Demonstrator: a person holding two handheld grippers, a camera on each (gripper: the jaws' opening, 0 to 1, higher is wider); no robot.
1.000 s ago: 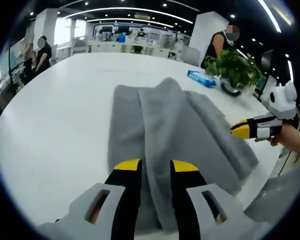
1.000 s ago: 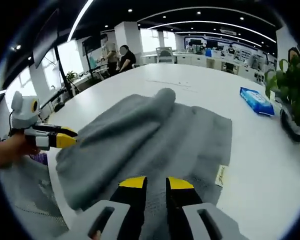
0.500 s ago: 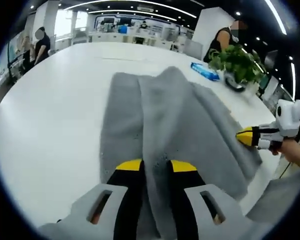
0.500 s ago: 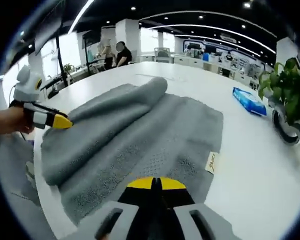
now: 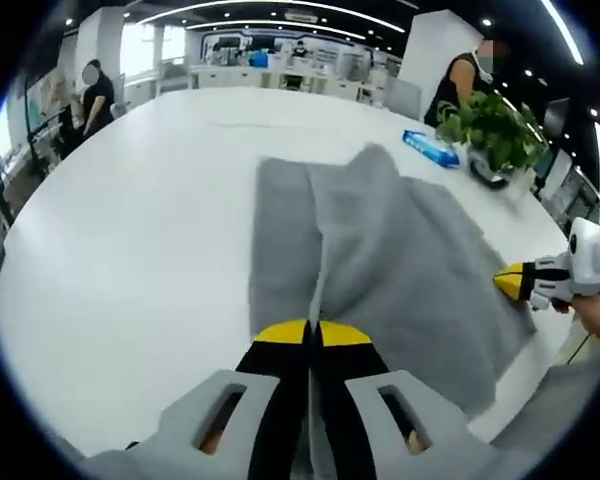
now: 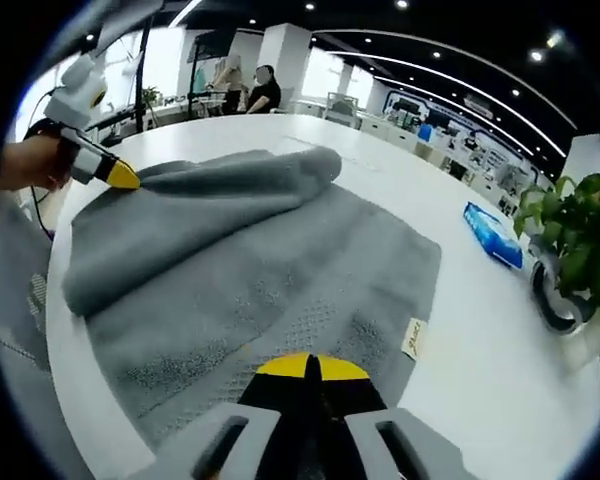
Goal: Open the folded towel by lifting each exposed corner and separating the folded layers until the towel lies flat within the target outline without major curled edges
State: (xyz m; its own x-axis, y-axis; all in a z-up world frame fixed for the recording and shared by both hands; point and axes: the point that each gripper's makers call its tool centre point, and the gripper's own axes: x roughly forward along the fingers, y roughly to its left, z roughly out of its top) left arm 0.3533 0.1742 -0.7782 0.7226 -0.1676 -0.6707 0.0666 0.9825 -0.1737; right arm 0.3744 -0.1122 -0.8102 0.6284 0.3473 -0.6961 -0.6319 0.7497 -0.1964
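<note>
Grey towel [image 5: 380, 250] pinched in left gripper [image 5: 313, 332] fingers, right gripper [image 6: 313, 367] fingers closed on its edge

A grey towel [image 5: 400, 250] lies on a white table, partly unfolded. One layer rises in a long raised fold [image 6: 200, 200] along its length. A small label [image 6: 414, 338] sits at one flat edge.

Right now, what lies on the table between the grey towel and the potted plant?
In the right gripper view, a blue packet lies on the white table between the towel and the potted plant; otherwise bare.
</note>
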